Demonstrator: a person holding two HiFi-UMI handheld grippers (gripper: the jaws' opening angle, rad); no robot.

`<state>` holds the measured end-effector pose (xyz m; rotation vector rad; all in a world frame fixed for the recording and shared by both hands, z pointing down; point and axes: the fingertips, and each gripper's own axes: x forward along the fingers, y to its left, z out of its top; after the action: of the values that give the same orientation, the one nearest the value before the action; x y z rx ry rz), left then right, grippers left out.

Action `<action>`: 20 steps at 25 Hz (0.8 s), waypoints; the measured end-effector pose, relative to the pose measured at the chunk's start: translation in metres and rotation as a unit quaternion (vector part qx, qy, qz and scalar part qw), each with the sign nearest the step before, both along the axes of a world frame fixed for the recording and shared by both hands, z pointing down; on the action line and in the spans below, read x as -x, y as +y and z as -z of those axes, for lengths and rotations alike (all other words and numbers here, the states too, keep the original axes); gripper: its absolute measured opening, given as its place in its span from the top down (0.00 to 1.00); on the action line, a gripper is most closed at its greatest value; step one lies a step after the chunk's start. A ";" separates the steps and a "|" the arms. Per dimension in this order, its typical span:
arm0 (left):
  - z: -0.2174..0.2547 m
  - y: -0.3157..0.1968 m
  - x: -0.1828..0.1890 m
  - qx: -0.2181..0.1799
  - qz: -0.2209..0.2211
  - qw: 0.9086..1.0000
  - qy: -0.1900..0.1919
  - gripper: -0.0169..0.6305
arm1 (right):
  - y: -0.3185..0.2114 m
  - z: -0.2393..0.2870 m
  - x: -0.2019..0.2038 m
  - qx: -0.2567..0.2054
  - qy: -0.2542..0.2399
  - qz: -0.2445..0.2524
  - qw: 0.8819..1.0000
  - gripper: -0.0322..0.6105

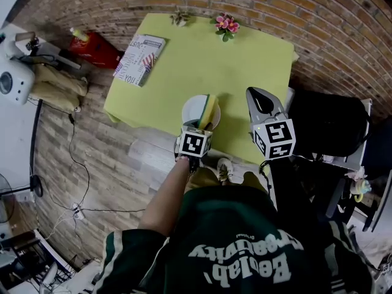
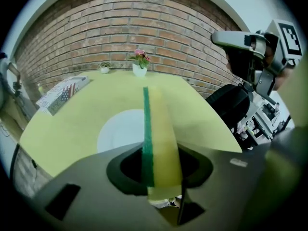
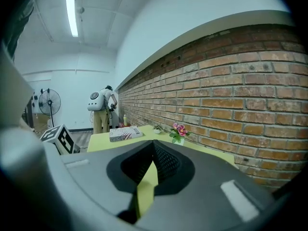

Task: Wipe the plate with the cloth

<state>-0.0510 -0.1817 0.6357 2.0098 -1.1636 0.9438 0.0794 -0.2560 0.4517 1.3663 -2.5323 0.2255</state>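
Gripping the cloth point(image 2: 161, 129) over the plate point(image 2: 115, 131), left gripper point(image 2: 162, 184) clamped, right gripper point(image 3: 153, 146) closed, empty

The head view looks steeply down from above the person's shoulders, far enough off to take in the whole bench point(image 1: 245, 66) and the brick wall point(image 1: 318, 17) beyond it. The left gripper view rides behind the left tongs point(image 2: 161, 150), low and close over the bench's near edge, facing the wall past the sponge point(image 2: 163, 129) in their grip. The right gripper view, behind the right tongs point(image 3: 152, 148), looks slantwise along the wall (its horizon tilted). All three share the flower pot point(image 1: 225, 24) and the book point(image 1: 139, 51).
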 end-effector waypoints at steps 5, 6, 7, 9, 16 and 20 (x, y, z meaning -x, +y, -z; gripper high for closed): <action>0.000 -0.005 0.044 -0.002 0.032 0.999 -0.017 0.77 | -0.006 0.001 0.011 -0.001 -0.001 0.009 1.000 0.93; -0.001 -0.005 0.052 -0.002 0.034 0.999 -0.022 0.77 | -0.006 0.001 0.013 -0.001 -0.001 0.010 1.000 0.93; -0.002 -0.005 0.060 -0.002 0.037 0.999 -0.027 0.77 | -0.007 0.001 0.014 0.000 -0.001 0.011 1.000 0.93; -0.002 -0.004 0.076 -0.001 0.051 0.998 -0.032 0.77 | -0.009 0.000 0.016 0.001 -0.002 0.012 1.000 0.93; -0.003 -0.004 0.090 0.000 0.073 0.997 -0.030 0.77 | -0.011 -0.002 0.022 0.002 -0.003 0.013 1.000 0.93; 0.006 -0.010 0.053 -0.009 0.034 0.999 -0.005 0.77 | -0.009 -0.003 0.019 0.003 -0.001 0.010 1.000 0.93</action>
<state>-0.1044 -0.1914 0.6297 1.9683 -1.2417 0.9123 0.0608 -0.2648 0.4549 1.3394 -2.5430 0.2321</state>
